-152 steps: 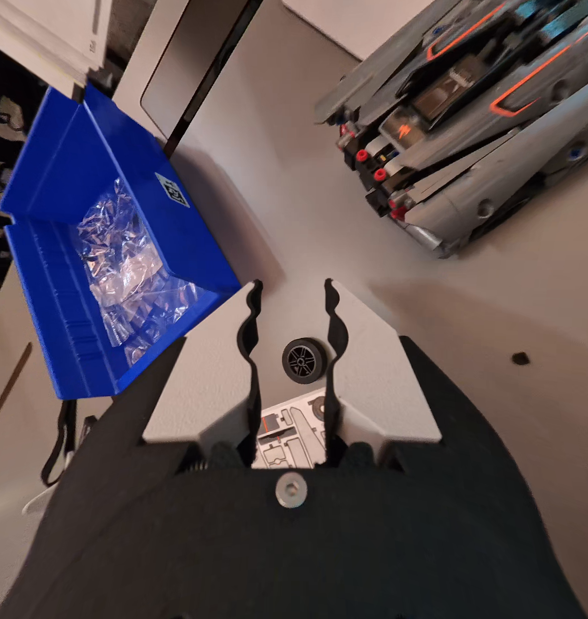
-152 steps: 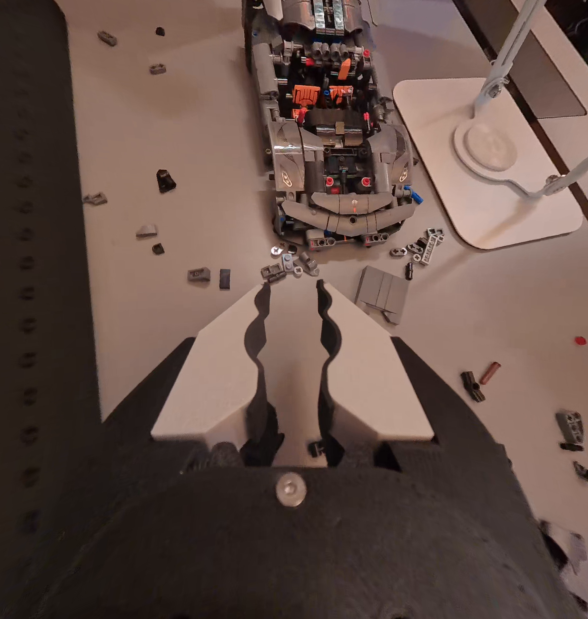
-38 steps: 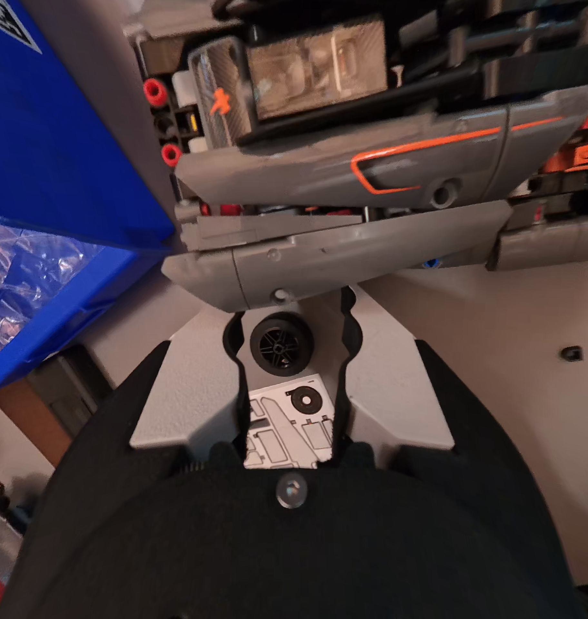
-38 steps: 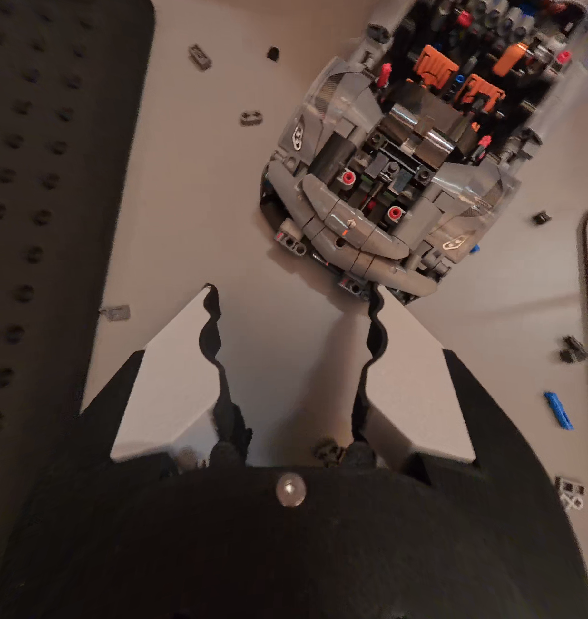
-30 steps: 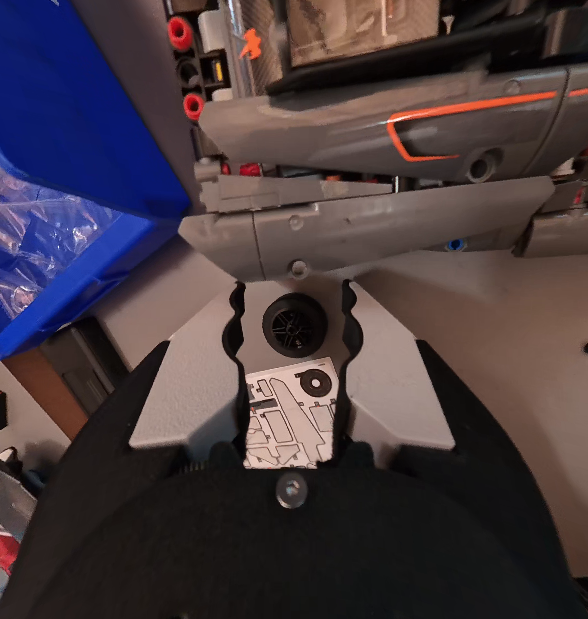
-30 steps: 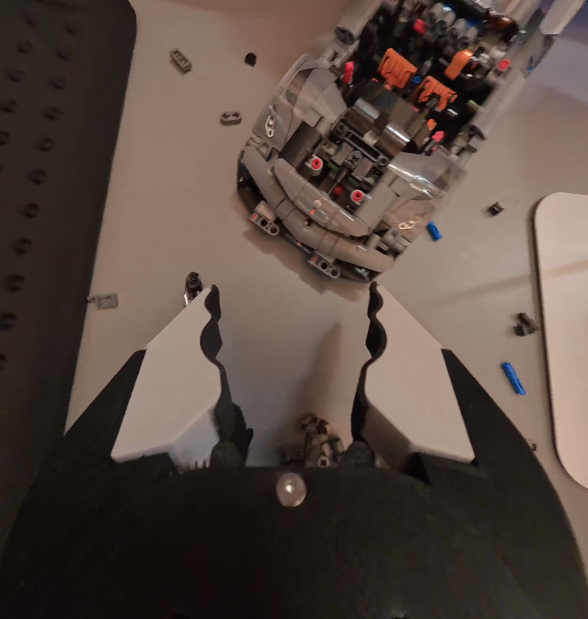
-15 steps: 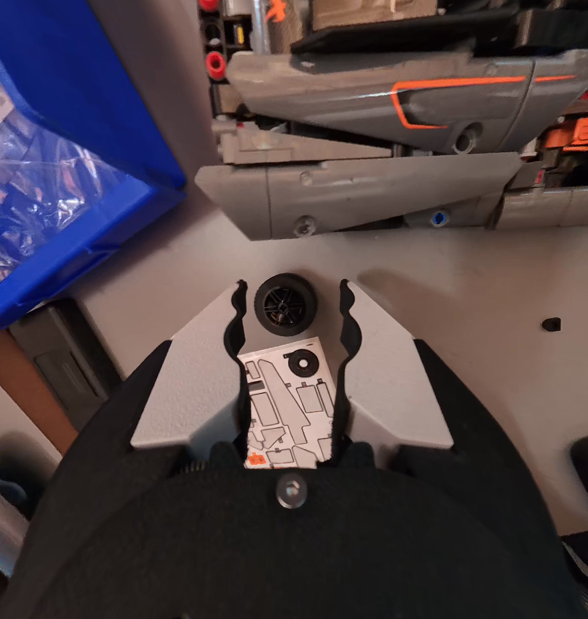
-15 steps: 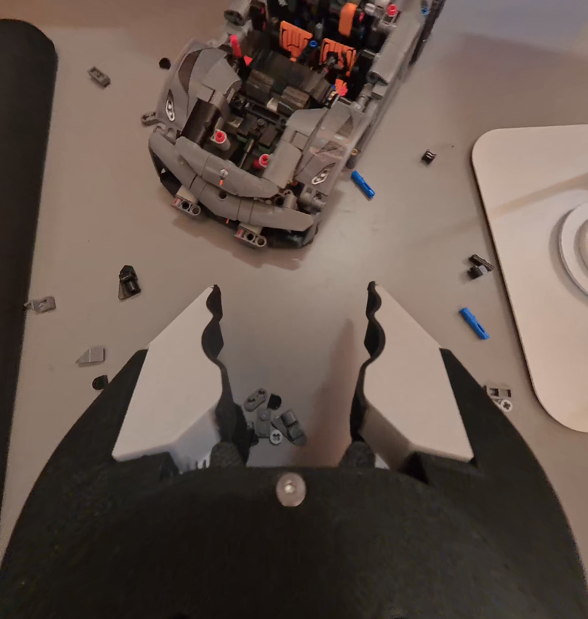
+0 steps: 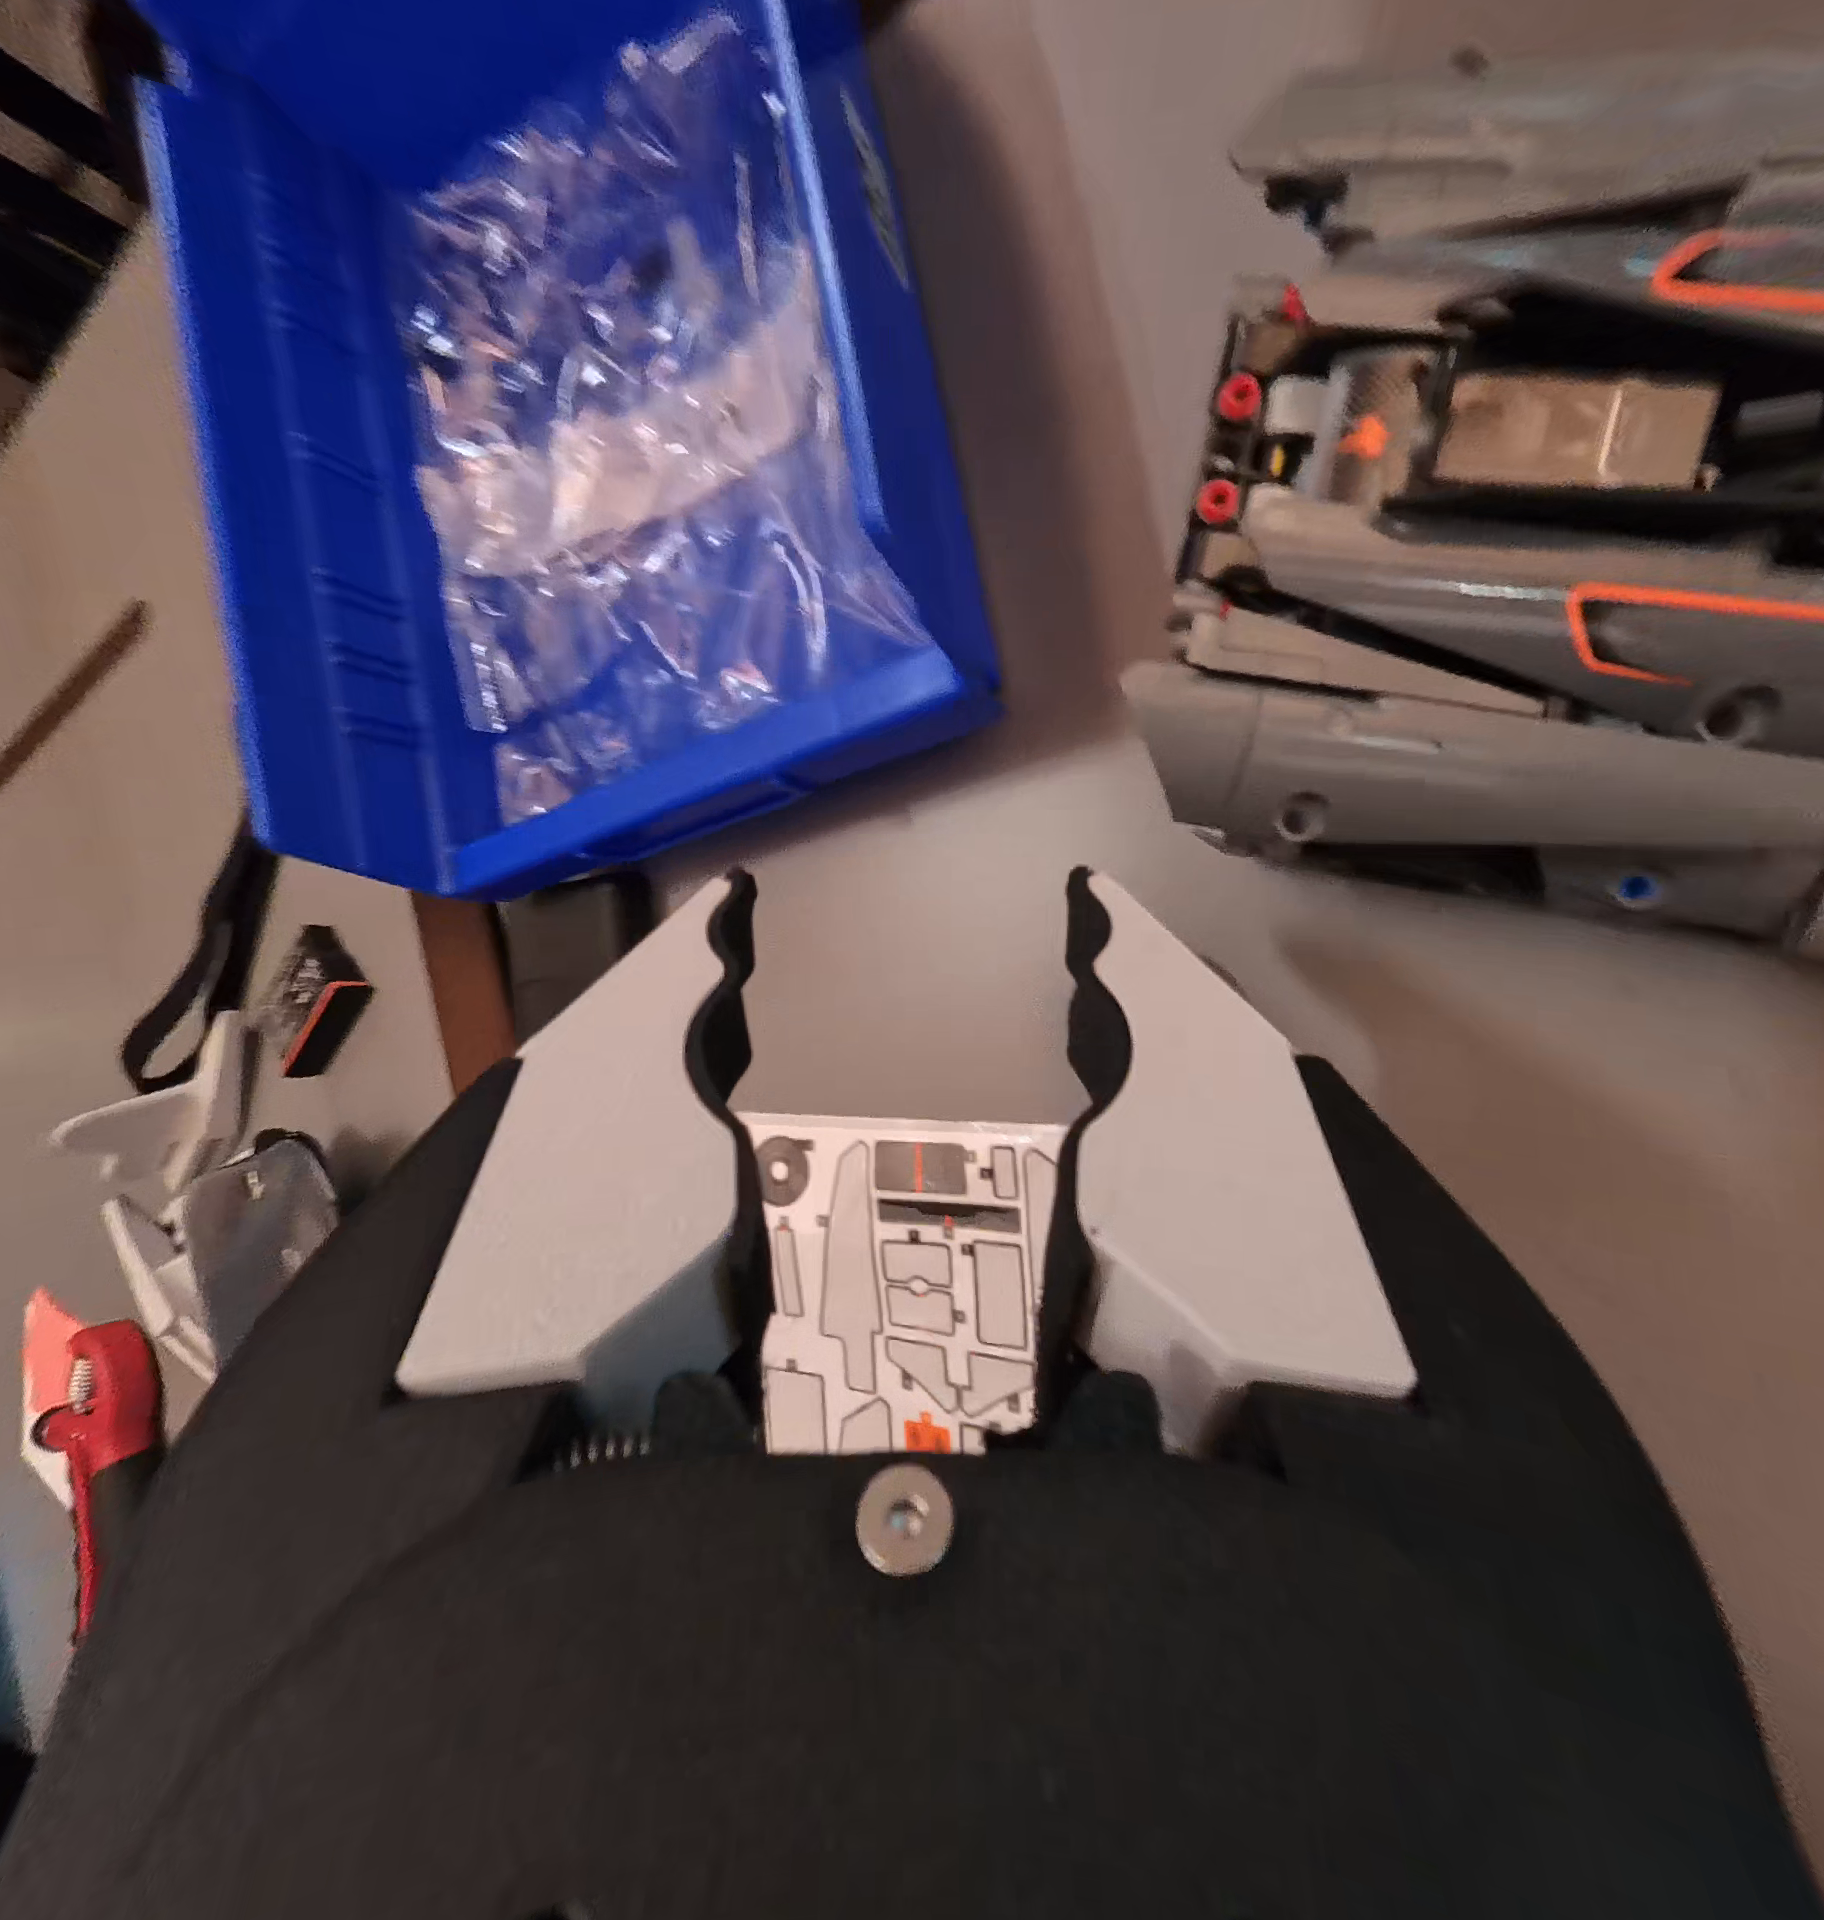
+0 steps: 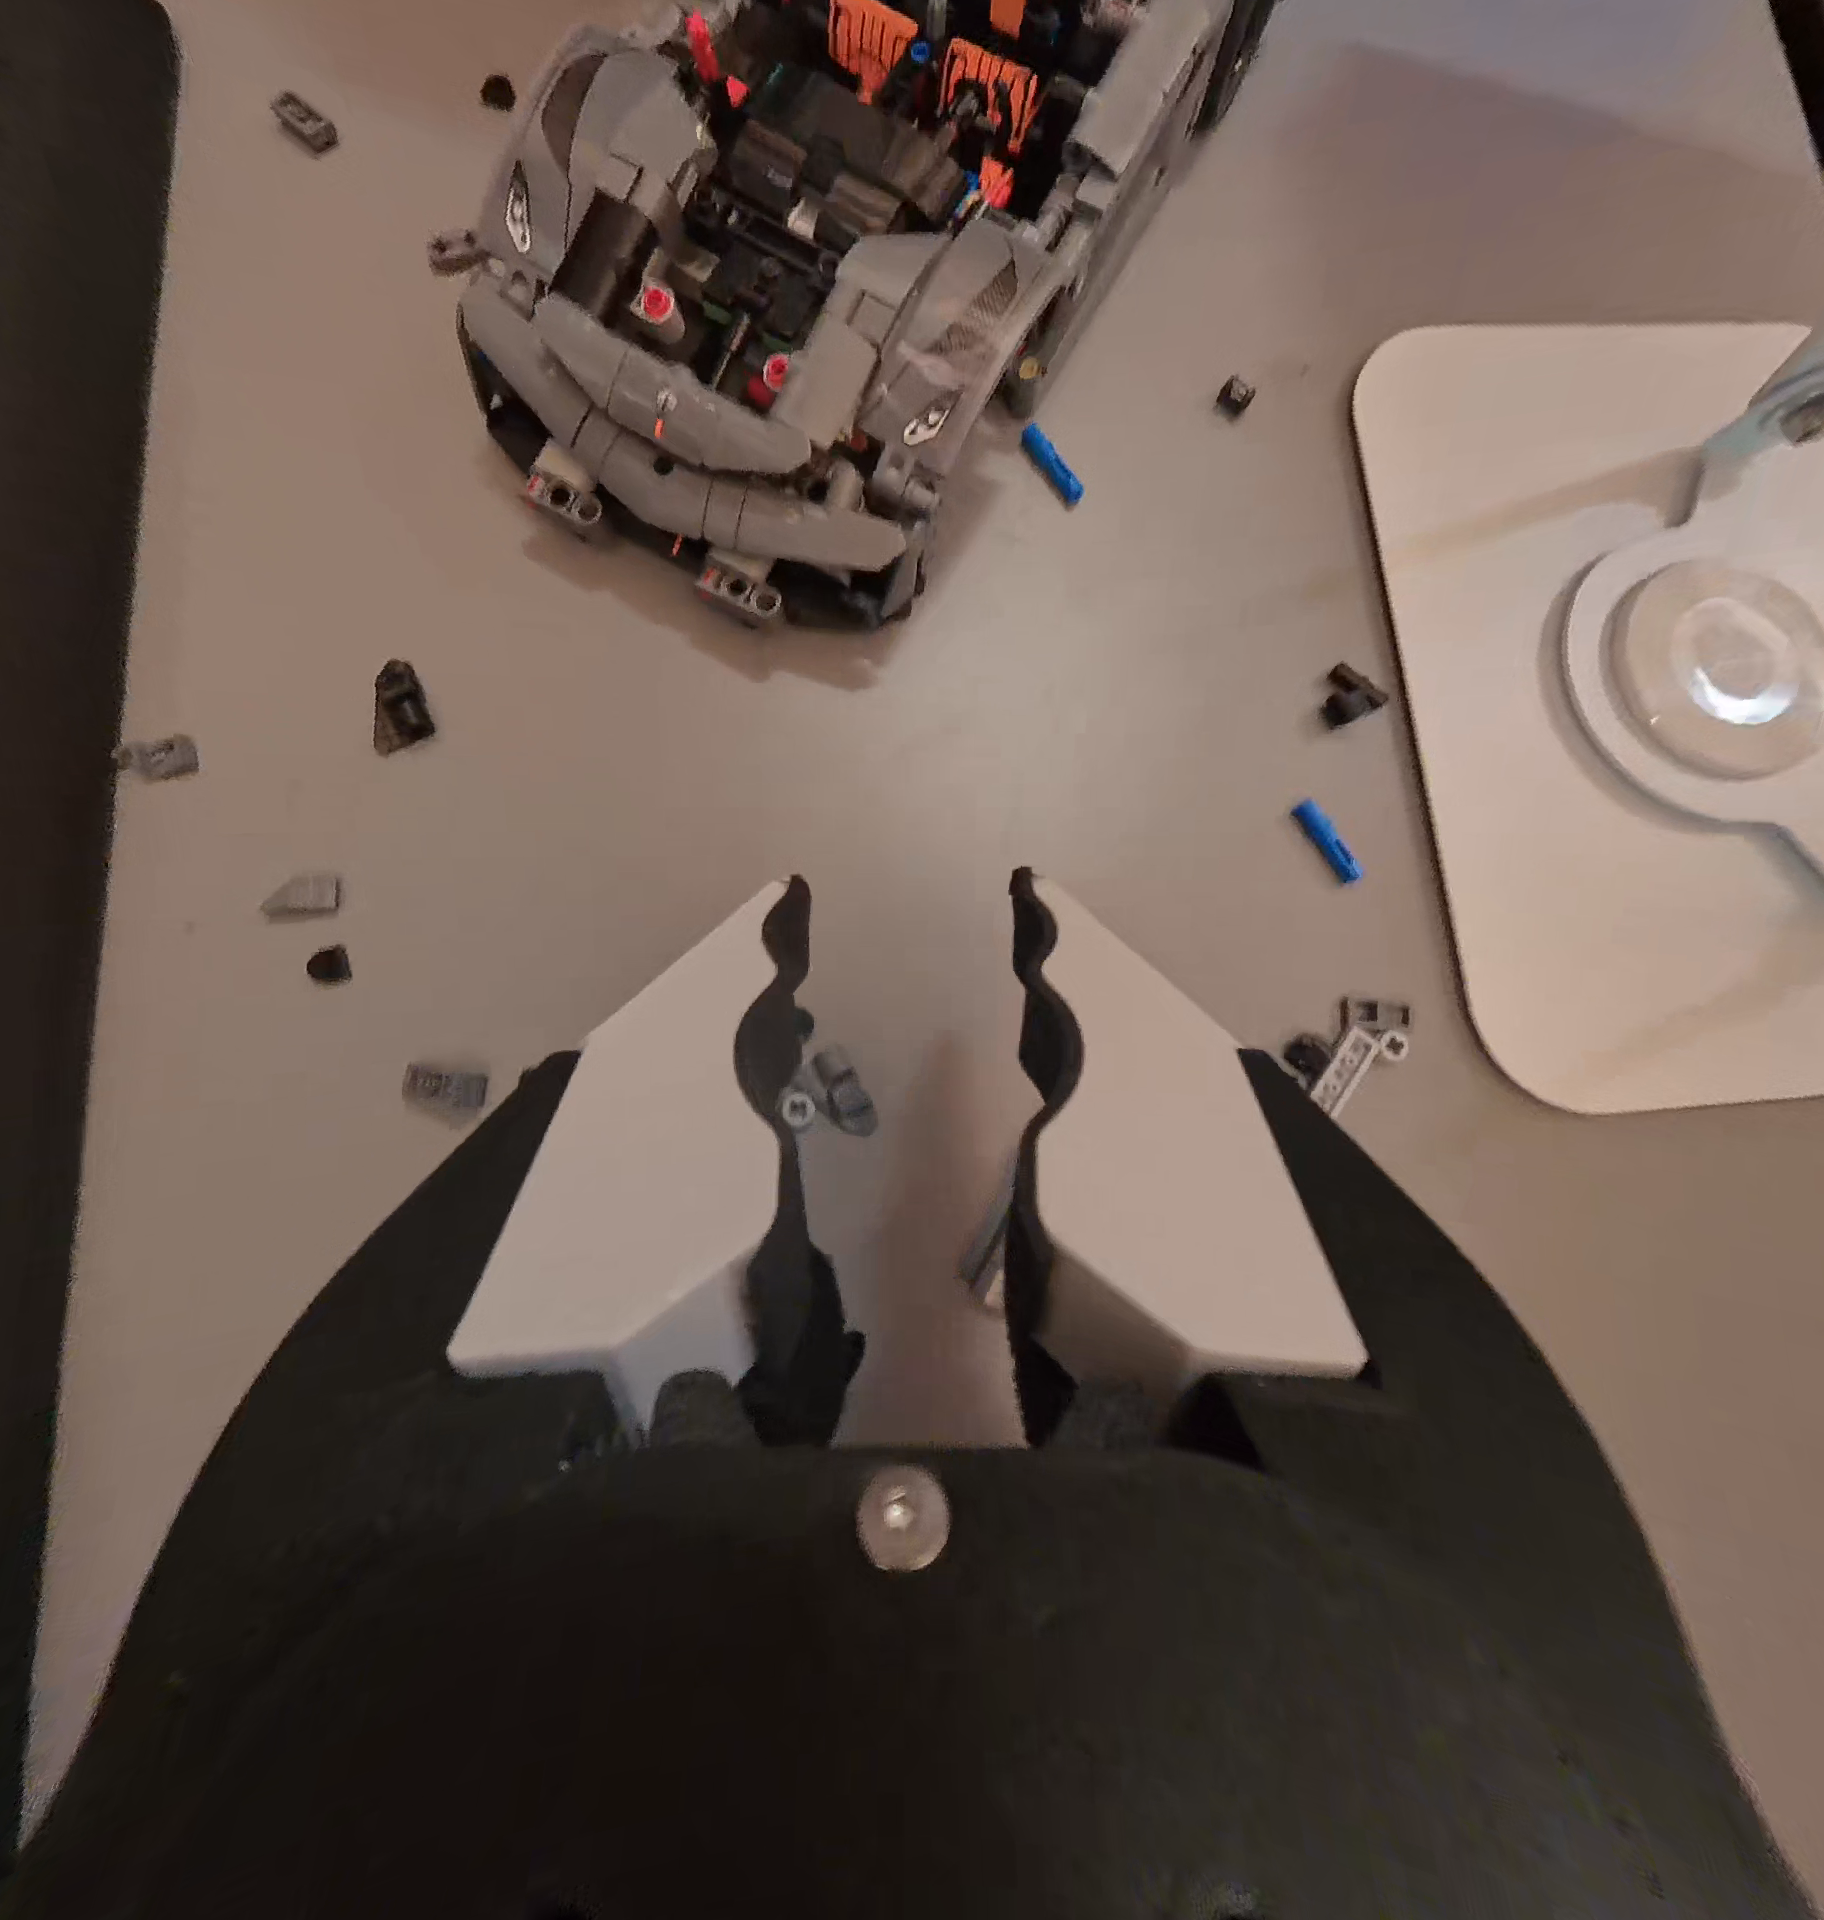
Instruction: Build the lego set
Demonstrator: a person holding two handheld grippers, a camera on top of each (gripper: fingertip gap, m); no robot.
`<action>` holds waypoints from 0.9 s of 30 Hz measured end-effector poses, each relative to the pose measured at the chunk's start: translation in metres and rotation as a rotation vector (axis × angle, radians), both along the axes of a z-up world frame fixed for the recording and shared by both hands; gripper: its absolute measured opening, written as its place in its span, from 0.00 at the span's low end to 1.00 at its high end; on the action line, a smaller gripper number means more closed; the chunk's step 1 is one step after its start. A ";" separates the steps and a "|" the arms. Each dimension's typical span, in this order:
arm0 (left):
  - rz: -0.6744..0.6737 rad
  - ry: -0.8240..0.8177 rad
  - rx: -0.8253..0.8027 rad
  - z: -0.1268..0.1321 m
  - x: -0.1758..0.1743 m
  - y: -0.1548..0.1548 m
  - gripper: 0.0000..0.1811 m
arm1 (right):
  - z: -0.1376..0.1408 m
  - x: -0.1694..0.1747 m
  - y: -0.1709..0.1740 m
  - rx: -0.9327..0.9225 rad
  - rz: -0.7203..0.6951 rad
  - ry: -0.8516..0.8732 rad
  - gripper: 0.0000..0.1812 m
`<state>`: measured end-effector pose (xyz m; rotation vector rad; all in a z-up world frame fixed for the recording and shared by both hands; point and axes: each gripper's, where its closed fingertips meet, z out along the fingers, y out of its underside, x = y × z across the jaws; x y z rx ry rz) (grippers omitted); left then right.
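Blurred car (image 9: 1531, 623) runs off the right edge.

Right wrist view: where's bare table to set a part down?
Bare stretch between the car's nose and the right gripper. Crowded left, by the black wedge and grey bits; right, blue pins against the white base.

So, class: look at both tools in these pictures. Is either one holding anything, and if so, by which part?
Neither. The left tool is open above a sticker sheet, and the right tool is open above loose grey pieces.
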<state>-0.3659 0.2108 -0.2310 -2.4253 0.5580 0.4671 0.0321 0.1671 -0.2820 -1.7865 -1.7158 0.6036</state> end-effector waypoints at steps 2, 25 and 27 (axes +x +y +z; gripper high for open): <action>0.006 0.005 0.091 0.018 0.001 0.006 0.31 | -0.006 0.009 0.001 0.020 0.004 -0.031 0.18; -0.551 0.066 0.389 0.048 0.164 0.013 0.25 | 0.004 -0.022 -0.025 -0.100 -0.112 0.118 0.24; -0.569 0.067 0.396 0.049 0.168 0.011 0.24 | 0.004 -0.026 -0.033 -0.098 -0.111 0.116 0.24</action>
